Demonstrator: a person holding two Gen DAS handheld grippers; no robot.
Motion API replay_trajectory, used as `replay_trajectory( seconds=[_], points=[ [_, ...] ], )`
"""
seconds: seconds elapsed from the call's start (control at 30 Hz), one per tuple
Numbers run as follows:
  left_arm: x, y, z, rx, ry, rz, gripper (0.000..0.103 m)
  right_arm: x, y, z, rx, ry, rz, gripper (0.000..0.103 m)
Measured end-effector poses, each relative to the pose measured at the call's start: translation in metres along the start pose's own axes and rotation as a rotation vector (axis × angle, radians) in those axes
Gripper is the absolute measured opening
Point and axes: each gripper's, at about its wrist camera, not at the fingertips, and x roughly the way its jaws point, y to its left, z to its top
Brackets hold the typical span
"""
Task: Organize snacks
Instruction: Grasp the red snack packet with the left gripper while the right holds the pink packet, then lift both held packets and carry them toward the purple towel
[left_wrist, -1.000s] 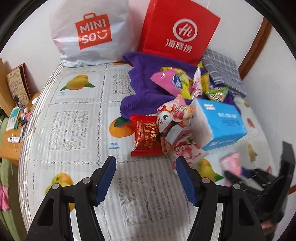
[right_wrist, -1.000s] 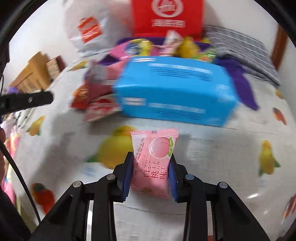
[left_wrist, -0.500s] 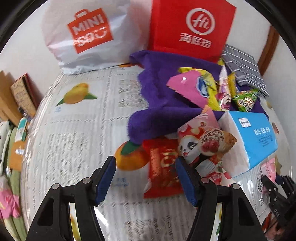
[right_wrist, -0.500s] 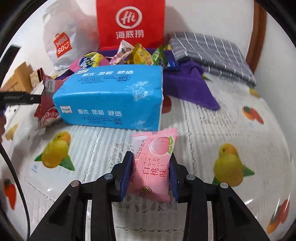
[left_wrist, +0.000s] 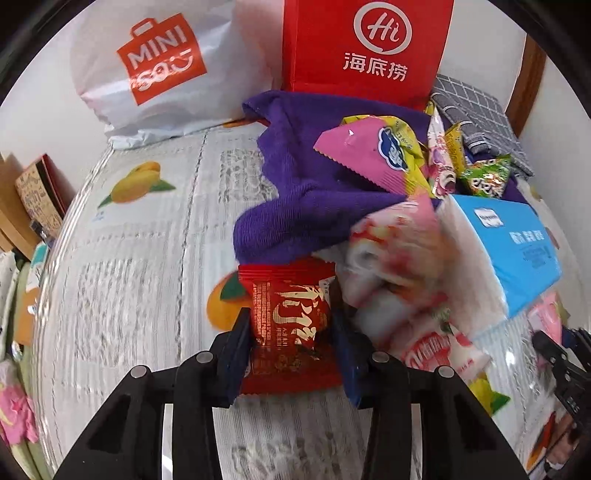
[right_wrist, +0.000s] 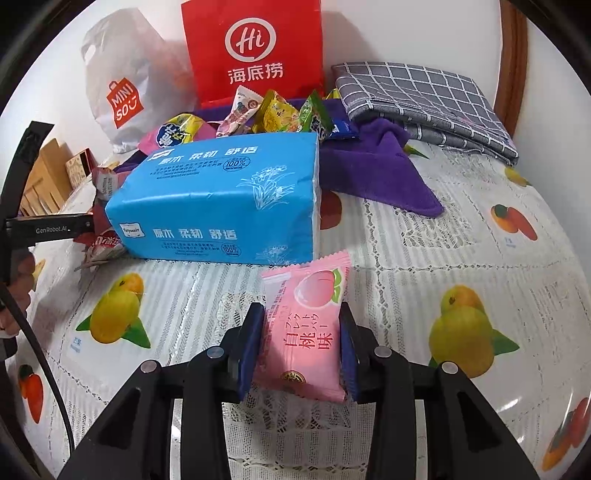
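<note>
My left gripper (left_wrist: 291, 328) is shut on a red snack packet (left_wrist: 288, 325) that lies on the fruit-print tablecloth (left_wrist: 140, 266). Blurred white and pink snack packs (left_wrist: 399, 273) lie just right of it, against a blue tissue pack (left_wrist: 509, 251). My right gripper (right_wrist: 301, 325) is shut on a pink peach snack packet (right_wrist: 306, 328) just above the cloth, in front of the blue tissue pack (right_wrist: 221, 199). More snack packets (right_wrist: 273, 114) sit on a purple towel (right_wrist: 376, 166) behind it.
A red paper bag (right_wrist: 255, 51) and a white MINISO bag (right_wrist: 118, 92) stand against the back wall. A folded grey checked cloth (right_wrist: 424, 103) lies at the back right. The left gripper's body (right_wrist: 40, 229) shows at the left edge. Boxes (left_wrist: 33, 199) sit off the table's left.
My left gripper has moved forward and closed on the red packet; it was open before. The right gripper still holds the pink packet and has shifted only slightly.
</note>
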Motion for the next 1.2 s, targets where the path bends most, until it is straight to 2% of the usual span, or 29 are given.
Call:
replay_trajectory(
  seconds=[0.1, 0.2, 0.37, 0.53, 0.77, 0.97, 1.2],
  points=[
    [-0.01, 0.001, -0.018, 0.022, 0.002, 0.043, 0.04, 0.0, -0.001, 0.0, 0.001, -0.001, 0.001, 0.038],
    [-0.018, -0.004, -0.036, 0.046, -0.029, 0.055, 0.04, 0.0, 0.0, 0.0, -0.002, 0.0, -0.003, 0.038],
    [-0.022, -0.002, -0.049, -0.01, -0.11, 0.055, 0.042, 0.0, -0.002, -0.001, 0.007, -0.002, 0.008, 0.038],
    [-0.022, -0.006, -0.05, -0.002, -0.126, 0.085, 0.042, 0.0, -0.005, -0.001, 0.024, -0.005, 0.031, 0.039],
    [-0.021, -0.003, -0.049, -0.016, -0.125, 0.067, 0.042, 0.0, -0.007, -0.002, 0.039, -0.009, 0.057, 0.042],
    [-0.021, -0.003, -0.049, -0.022, -0.125, 0.062, 0.042, 0.001, -0.002, -0.001, 0.008, -0.003, 0.021, 0.043],
    [-0.021, -0.002, -0.05, -0.026, -0.124, 0.057, 0.042, 0.001, 0.0, -0.001, -0.018, 0.003, 0.029, 0.049]
  ],
)
